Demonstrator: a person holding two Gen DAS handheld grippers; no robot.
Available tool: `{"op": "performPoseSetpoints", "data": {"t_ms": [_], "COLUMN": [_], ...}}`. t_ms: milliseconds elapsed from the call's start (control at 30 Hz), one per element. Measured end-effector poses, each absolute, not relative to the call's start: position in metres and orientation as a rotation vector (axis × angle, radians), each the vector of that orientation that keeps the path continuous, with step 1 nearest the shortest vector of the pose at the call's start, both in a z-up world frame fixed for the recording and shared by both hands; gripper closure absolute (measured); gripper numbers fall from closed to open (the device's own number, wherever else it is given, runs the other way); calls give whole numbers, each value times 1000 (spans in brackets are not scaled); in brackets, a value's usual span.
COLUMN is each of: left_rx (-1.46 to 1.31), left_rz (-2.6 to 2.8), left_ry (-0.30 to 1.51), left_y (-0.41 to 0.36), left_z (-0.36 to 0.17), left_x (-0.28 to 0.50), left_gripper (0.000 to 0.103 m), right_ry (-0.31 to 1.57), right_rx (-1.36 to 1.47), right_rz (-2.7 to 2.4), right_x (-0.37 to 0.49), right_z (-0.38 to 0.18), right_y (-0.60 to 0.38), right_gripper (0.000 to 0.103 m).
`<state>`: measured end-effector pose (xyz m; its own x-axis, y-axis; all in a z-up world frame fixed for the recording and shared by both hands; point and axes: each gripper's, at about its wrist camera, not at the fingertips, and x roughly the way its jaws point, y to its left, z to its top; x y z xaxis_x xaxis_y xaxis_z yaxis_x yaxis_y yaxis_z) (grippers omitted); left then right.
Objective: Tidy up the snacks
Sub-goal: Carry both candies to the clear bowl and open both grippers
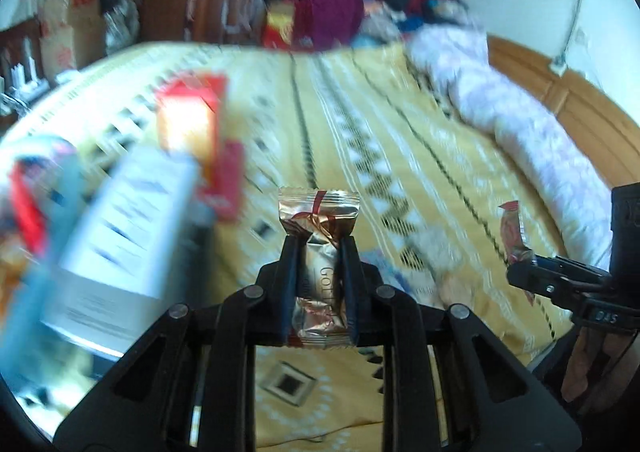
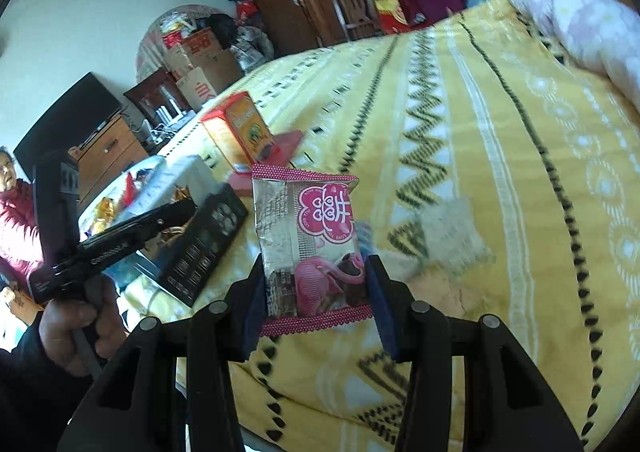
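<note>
A gold foil-wrapped snack (image 1: 318, 211) stands upright between the fingers of my left gripper (image 1: 320, 248), which is shut on its lower half, above the yellow patterned blanket (image 1: 360, 111). My right gripper (image 2: 316, 264) is shut on a pink and silver snack packet (image 2: 308, 219), gripped by its side edges with the printed face towards the camera. From the left wrist view, the right gripper (image 1: 520, 272) shows at the right edge with that packet (image 1: 512, 232) seen edge-on. The left gripper (image 2: 188, 207) reaches in from the left in the right wrist view.
An orange and red box (image 2: 240, 131) stands on the blanket (image 2: 480, 171) beside a red lid. Near it lie a white box (image 1: 128, 232), a black box (image 2: 204, 248) and a pile of loose snacks (image 2: 108, 207). A pink quilt (image 2: 580, 11) runs along the right side. A person in a red jacket (image 2: 16, 219) is at the left.
</note>
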<state>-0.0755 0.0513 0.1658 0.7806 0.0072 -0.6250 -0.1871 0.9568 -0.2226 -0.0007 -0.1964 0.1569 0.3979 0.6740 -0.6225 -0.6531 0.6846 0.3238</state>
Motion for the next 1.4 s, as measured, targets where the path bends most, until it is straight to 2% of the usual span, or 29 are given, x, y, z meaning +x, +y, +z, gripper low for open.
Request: {"op": "performPoseSetpoints", "data": {"t_ms": [267,533,800,1033,1167,1200,1233,1367,1400], "left_rx": [-318,-442,-513,-498,-488,-486,-482,-443,-434], "left_rz": [382,666,706,679,697,705,715,780,788], "left_ry": [560,564,621,647,660,663,665,639,634], "left_y": [173,290,311,316,323,324,324,320,319], "left_z": [224,221,194,186,187,187,187,194,196], "left_x": [-137,-202,-223,-225,-230,-231,-232,-240,-241], "left_gripper": [82,82,82,81,79,78,71,39,37], "right_ry": [664,699,796,832,849,850,849,840,834], "right_rx": [-56,-118,-180,-210,-215,-208,-204,-175,-164], "right_rz": [1044,1267,1339,1343,1348,1351,1347,1340,1338], "right_x": [-19,-53,-75,-81,-84,-85,-86,-89,-91], "right_z": [238,260,234,220,216,217,218,223,225], "right_y": [-73,85,190,219,224,222,221,208,201], "right_gripper": [53,53,53,52,48,43,39,39,39]}}
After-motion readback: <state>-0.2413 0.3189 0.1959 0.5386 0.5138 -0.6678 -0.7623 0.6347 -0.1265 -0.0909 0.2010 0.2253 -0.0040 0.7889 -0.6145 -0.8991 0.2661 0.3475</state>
